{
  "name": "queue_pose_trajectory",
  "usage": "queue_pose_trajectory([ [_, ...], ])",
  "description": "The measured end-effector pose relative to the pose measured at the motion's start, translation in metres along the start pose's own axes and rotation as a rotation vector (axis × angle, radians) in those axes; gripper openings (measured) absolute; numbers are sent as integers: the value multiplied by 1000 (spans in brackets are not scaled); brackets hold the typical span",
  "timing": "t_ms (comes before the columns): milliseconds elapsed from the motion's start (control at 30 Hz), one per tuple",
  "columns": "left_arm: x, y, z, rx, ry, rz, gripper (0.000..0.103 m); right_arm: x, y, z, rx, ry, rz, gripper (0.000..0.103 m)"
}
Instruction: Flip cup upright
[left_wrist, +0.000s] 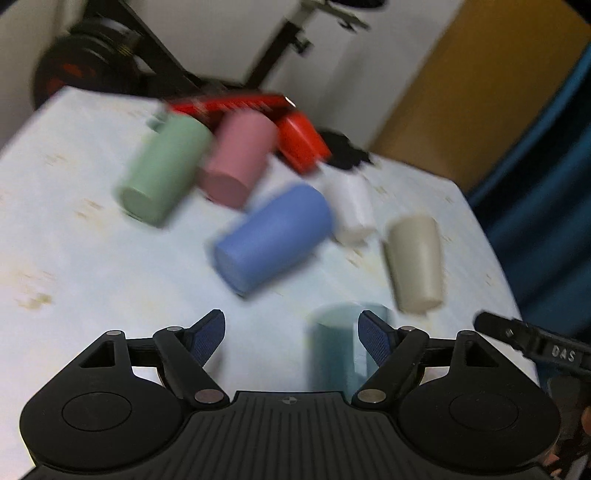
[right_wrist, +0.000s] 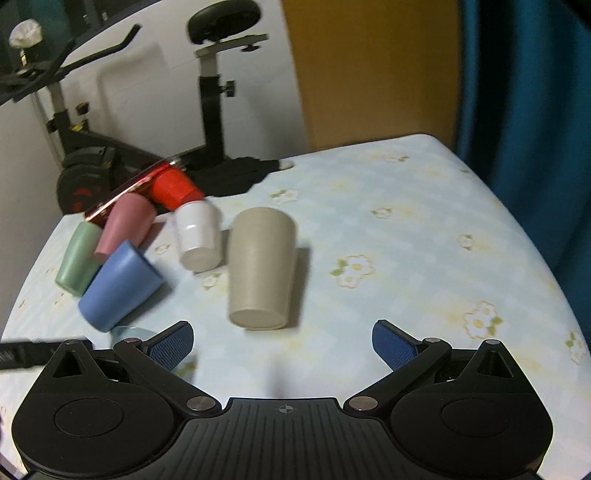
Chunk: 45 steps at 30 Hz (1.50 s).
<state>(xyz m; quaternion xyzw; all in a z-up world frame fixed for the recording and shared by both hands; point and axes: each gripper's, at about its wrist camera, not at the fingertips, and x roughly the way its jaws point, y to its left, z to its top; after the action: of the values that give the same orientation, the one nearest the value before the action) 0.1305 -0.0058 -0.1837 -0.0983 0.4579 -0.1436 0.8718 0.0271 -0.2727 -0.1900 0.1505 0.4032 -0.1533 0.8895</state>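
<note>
Several cups stand upside down on a light floral tablecloth (right_wrist: 406, 206): green (left_wrist: 159, 173), pink (left_wrist: 236, 158), red (left_wrist: 301, 144), blue (left_wrist: 269, 236), white (left_wrist: 352, 206) and beige (left_wrist: 415, 258). A translucent teal cup (left_wrist: 336, 347) stands just inside my left gripper's right finger. My left gripper (left_wrist: 291, 338) is open and empty, near the teal cup. My right gripper (right_wrist: 282, 349) is open and empty, just in front of the beige cup (right_wrist: 260, 266). The blue (right_wrist: 118, 284), white (right_wrist: 197, 236), pink (right_wrist: 125, 225), green (right_wrist: 77, 258) and red (right_wrist: 171, 192) cups show there too.
A red flat box (left_wrist: 229, 105) lies behind the cups. A black cloth (right_wrist: 240, 175) lies at the table's far edge. An exercise bike (right_wrist: 210, 88) stands beyond the table, a blue curtain (right_wrist: 528, 110) to the right. The right gripper's body (left_wrist: 532, 343) shows at the left view's right edge.
</note>
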Motion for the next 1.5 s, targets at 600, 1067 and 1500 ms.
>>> queue_pose_trajectory([
  [600, -56, 85, 13, -58, -164, 384, 81, 53, 111, -2, -186, 203, 118, 102],
  [1067, -53, 89, -4, -81, -145, 371, 81, 80, 110, -11, -121, 318, 79, 84],
  [1500, -60, 76, -14, -66, -142, 346, 81, 72, 112, -13, -133, 294, 100, 66],
])
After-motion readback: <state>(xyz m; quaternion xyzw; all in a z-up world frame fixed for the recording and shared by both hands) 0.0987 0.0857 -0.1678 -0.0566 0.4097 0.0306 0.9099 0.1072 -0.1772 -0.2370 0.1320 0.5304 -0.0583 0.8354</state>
